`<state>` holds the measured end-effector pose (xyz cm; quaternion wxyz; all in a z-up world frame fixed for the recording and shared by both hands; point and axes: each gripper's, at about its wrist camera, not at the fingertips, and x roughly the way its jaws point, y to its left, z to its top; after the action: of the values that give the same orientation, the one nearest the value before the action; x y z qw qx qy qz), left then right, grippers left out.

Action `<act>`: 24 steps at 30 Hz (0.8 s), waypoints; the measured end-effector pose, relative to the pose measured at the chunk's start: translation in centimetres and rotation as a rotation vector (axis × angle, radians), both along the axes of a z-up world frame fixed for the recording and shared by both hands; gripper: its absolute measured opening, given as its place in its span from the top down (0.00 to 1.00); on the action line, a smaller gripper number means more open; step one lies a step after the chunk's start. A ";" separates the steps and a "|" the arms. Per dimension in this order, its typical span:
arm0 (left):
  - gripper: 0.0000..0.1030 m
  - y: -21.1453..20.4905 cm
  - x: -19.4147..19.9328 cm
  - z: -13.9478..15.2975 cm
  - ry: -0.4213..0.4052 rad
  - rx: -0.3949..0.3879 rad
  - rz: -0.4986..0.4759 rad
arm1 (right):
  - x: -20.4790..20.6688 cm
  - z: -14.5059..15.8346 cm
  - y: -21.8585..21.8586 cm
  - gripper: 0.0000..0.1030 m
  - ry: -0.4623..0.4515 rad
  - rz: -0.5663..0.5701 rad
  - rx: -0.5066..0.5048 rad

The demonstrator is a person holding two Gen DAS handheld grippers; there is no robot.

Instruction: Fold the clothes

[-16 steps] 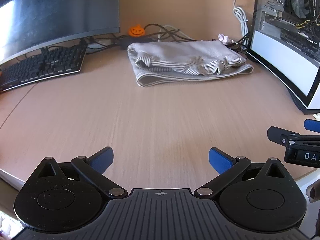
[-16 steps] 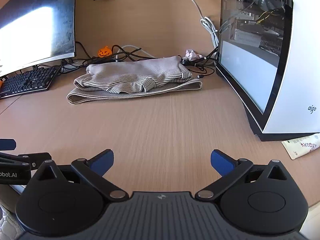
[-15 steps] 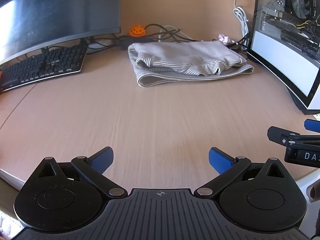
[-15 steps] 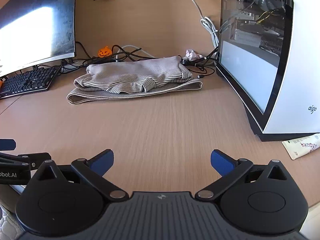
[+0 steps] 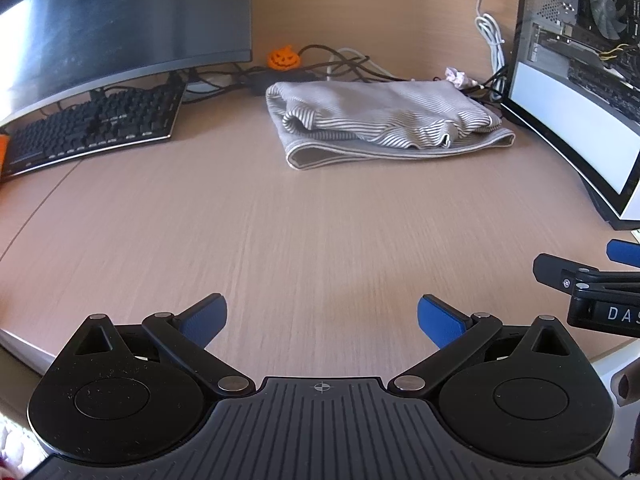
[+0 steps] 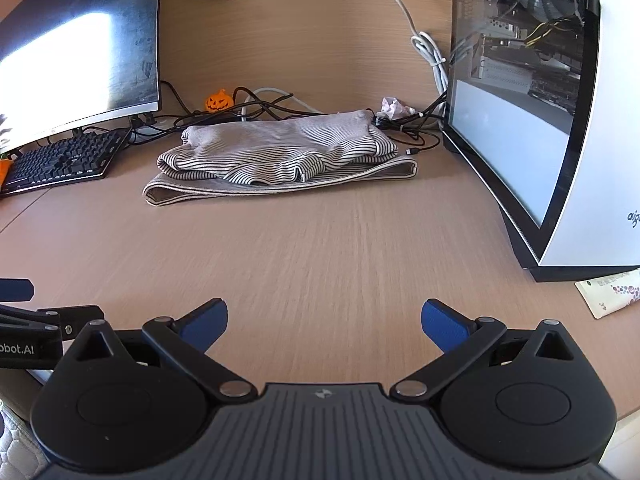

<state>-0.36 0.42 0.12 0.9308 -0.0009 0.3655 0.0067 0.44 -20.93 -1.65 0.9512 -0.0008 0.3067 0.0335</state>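
A grey-and-white striped garment [image 5: 384, 124] lies folded in a flat bundle at the back of the wooden desk [image 5: 280, 240]; it also shows in the right wrist view [image 6: 280, 156]. My left gripper [image 5: 322, 320] is open and empty, low over the desk's front edge, well short of the garment. My right gripper [image 6: 324, 320] is open and empty too, beside the left one. Each gripper's side shows at the edge of the other's view.
A black keyboard [image 5: 92, 128] and a curved monitor [image 5: 120, 20] stand at the back left. A white PC case [image 6: 560, 120] stands on the right. A small orange pumpkin [image 5: 283, 57], tangled cables [image 6: 272, 108] and crumpled paper [image 6: 394, 106] lie behind the garment. A paper packet [image 6: 608, 292] lies front right.
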 end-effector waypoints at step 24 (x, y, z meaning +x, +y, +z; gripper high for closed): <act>0.00 0.3 -0.5 0.2 -0.002 0.002 0.001 | -0.7 -0.2 0.1 0.00 -0.009 -0.008 0.004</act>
<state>-0.88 0.71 0.28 0.9311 0.0000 0.3646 0.0074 -0.29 -20.81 -1.86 0.9527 0.0022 0.3022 0.0305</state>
